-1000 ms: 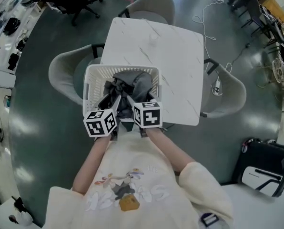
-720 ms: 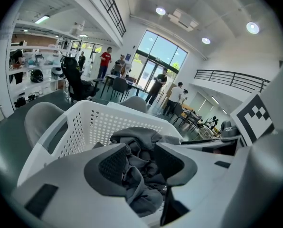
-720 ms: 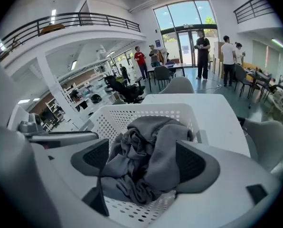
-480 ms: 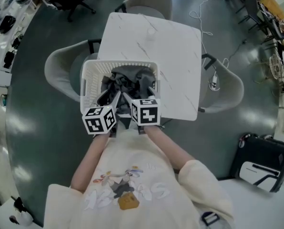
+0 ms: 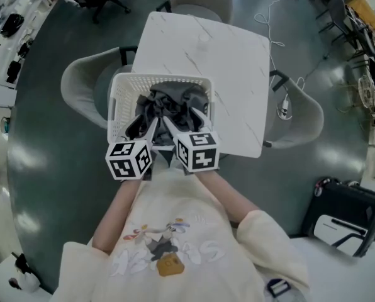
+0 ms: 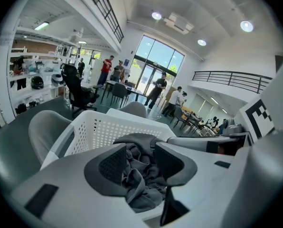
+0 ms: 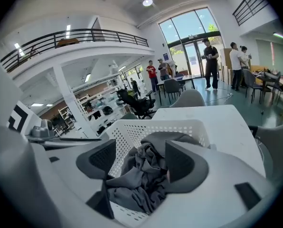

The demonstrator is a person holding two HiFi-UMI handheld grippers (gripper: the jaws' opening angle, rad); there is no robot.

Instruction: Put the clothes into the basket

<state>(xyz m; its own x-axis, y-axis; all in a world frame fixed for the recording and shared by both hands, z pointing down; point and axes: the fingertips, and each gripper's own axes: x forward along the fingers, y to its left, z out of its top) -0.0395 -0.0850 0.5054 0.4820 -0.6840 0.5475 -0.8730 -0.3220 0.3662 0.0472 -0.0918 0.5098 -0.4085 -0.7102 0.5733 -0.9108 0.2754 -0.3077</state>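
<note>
A white perforated basket (image 5: pixel 118 99) stands on the near left corner of a white marble-look table (image 5: pixel 231 74). Grey clothes (image 5: pixel 172 102) lie bunched inside it. Both grippers reach over the basket's near rim into the clothes. My left gripper (image 5: pixel 146 126) (image 6: pixel 141 159) has grey cloth (image 6: pixel 140 186) bunched between its pads and appears shut on it. My right gripper (image 5: pixel 184 119) (image 7: pixel 141 160) straddles a fold of the clothes (image 7: pixel 141 182); its jaws are closing, and gaps show beside both pads.
Grey shell chairs (image 5: pixel 80 83) stand around the table, one beside the basket at the left. A cable (image 5: pixel 272 39) trails over the dark floor at the right. Far off, people stand near desks and glass doors (image 6: pixel 155 65).
Both grippers stay at the basket's near rim. The right gripper's marker cube has tipped and shifted slightly towards me, and the clothes under it are bunched a little differently.
</note>
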